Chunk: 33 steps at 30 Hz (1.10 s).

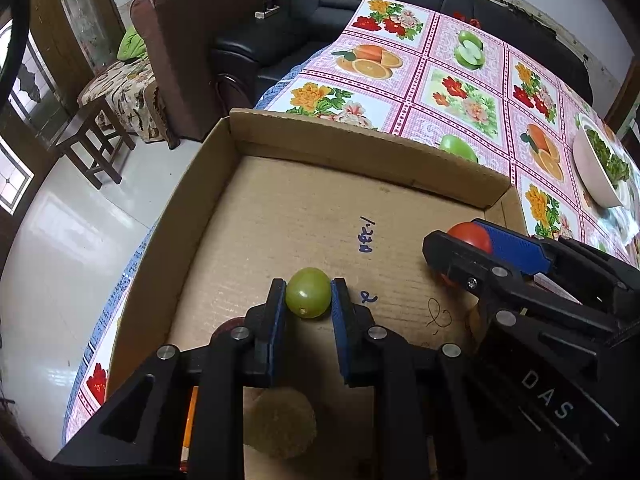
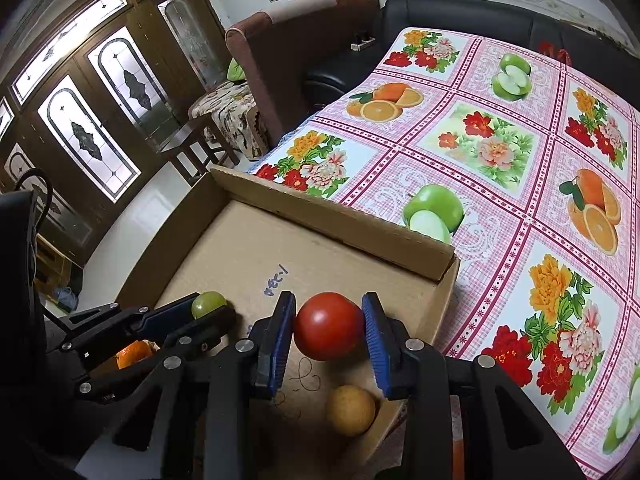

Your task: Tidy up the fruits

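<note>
A shallow cardboard box [image 1: 360,148] lies on the flowered tablecloth. Inside it, just above the floor, my left gripper [image 1: 308,300] is shut on a small green grape [image 1: 308,292], with both blue pads against its sides. To the right, my right gripper [image 2: 329,334] is shut on a red tomato [image 2: 329,330], also over the box [image 2: 332,224] floor. The right gripper [image 1: 464,248] and its tomato [image 1: 474,236] show at the right edge of the left wrist view. The left gripper [image 2: 210,312] and grape [image 2: 208,303] appear low on the left in the right wrist view.
A brown fuzzy fruit [image 1: 280,424] lies in the box under the left gripper. A yellow-brown round fruit [image 2: 351,410] sits in the near right corner, and an orange [image 2: 134,354] shows under the left gripper. A white bowl of greens [image 1: 596,168] stands on the table [image 2: 500,208] beyond.
</note>
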Each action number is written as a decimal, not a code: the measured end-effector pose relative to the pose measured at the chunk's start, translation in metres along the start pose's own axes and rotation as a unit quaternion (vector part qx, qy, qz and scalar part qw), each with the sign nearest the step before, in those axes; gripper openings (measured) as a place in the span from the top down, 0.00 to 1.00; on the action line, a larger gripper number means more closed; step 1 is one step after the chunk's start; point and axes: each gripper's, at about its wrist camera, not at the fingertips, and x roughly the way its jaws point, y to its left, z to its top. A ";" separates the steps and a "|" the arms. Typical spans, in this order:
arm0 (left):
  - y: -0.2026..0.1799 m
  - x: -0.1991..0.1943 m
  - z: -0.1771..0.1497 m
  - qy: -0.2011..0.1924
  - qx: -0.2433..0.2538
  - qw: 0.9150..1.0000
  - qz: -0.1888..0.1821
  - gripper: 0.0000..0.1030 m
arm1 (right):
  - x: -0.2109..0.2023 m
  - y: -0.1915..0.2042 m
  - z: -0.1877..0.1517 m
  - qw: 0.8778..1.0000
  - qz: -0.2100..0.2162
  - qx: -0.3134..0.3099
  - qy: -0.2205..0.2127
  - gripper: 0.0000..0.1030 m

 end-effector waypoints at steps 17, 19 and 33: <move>0.015 -0.041 -0.027 -0.035 -0.006 0.999 0.005 0.55 | -0.013 -0.002 -0.005 1.000 0.010 -0.006 -0.005 0.53; 0.017 -0.051 -0.036 -0.042 -0.011 0.999 -0.009 0.55 | -0.018 -0.001 -0.008 1.000 0.013 -0.010 -0.008 0.53; 0.016 -0.089 -0.086 -0.056 -0.002 0.998 -0.019 0.54 | -0.067 0.011 -0.035 0.997 0.033 -0.064 -0.029 0.50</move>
